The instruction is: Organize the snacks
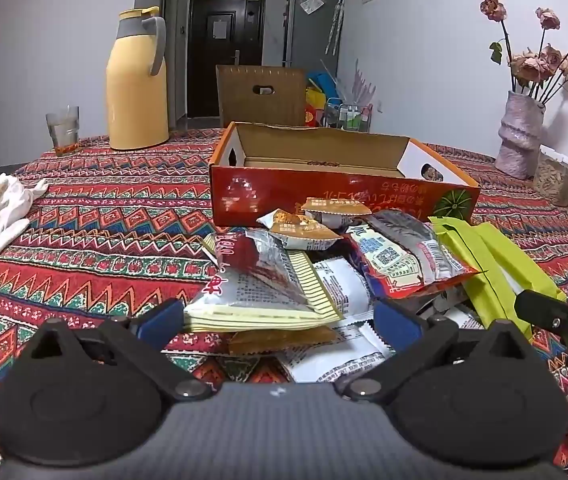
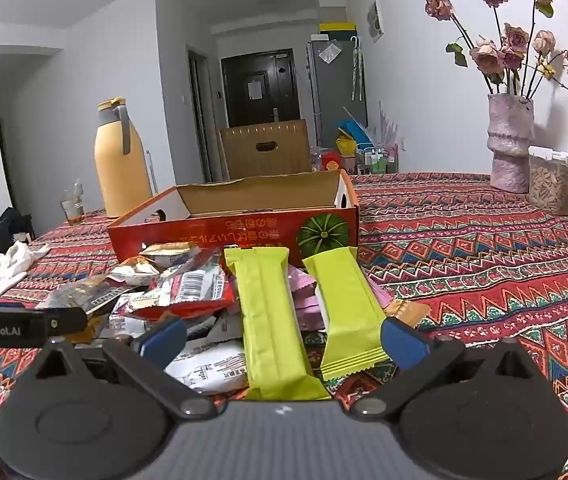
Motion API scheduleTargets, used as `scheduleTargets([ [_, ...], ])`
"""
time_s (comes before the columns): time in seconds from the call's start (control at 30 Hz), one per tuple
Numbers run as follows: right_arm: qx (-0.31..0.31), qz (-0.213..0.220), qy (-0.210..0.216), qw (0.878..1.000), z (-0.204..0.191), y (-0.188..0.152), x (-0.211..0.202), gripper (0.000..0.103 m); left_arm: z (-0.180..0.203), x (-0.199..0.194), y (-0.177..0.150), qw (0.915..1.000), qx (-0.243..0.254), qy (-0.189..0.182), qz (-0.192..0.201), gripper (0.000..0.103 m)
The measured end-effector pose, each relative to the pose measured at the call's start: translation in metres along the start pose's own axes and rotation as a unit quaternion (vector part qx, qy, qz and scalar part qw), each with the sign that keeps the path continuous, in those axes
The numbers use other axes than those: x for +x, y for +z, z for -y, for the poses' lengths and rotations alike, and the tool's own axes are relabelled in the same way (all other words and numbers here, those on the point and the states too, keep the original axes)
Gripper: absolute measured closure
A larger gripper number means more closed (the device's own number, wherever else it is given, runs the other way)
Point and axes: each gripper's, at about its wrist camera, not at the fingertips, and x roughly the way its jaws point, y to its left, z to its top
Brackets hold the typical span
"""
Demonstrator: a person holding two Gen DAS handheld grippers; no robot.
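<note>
- Landmark: open red cardboard box (image 1: 340, 196), standing on the patterned counter (image 1: 103, 232).
- Snack packets (image 1: 316, 264) lie heaped against the box's near wall.
- Two green packets (image 2: 271, 320) lie at the heap's right side, touching the box.
- Left gripper (image 1: 279, 316): jaws fully apart, nothing clamped, above the heap's near edge.
- Right gripper (image 2: 284, 336): jaws fully apart, straddling both green packets, not clamping them.

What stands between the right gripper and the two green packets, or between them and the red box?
Nothing visible. The open right gripper already straddles the green packets, and the red box lies open just behind the snack pile.
</note>
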Motion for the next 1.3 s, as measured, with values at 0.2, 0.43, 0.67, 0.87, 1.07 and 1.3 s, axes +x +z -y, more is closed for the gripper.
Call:
scheduleTargets([
  [0.2,-0.001,-0.005,0.004,1.0,-0.0004,-0.0003,0.0038,0.0,-0.0014,0.0054,-0.0096,0.9999,0.005,0.004,0.009,0.0],
  [0.43,0.0,0.0,-0.004,1.0,0.0014,-0.001,0.0061,0.0,-0.0056,0.0089,-0.0052,0.9999,-0.006,0.008,0.002,0.0],
  [0.67,0.0,-0.004,-0.004,1.0,0.0013,-0.0017,0.0096,0.0,-0.0061,0.0089,-0.0068,1.0,-0.005,0.006,0.004,0.0],
  [0.87,0.001,-0.005,-0.004,1.0,0.0013,-0.0018,0.0095,0.0,-0.0065,0.0083,-0.0067,1.0,-0.006,0.005,0.005,0.0],
  [1.07,0.001,-0.005,-0.004,1.0,0.0014,-0.0019,0.01,0.0,-0.0079,0.0083,-0.0073,0.9999,-0.01,0.004,0.004,0.0],
  [1.3,0.001,-0.005,-0.001,1.0,-0.0006,-0.0036,0.0092,0.0,-0.0086,0.0089,-0.0082,0.9999,-0.013,0.002,0.003,0.0],
])
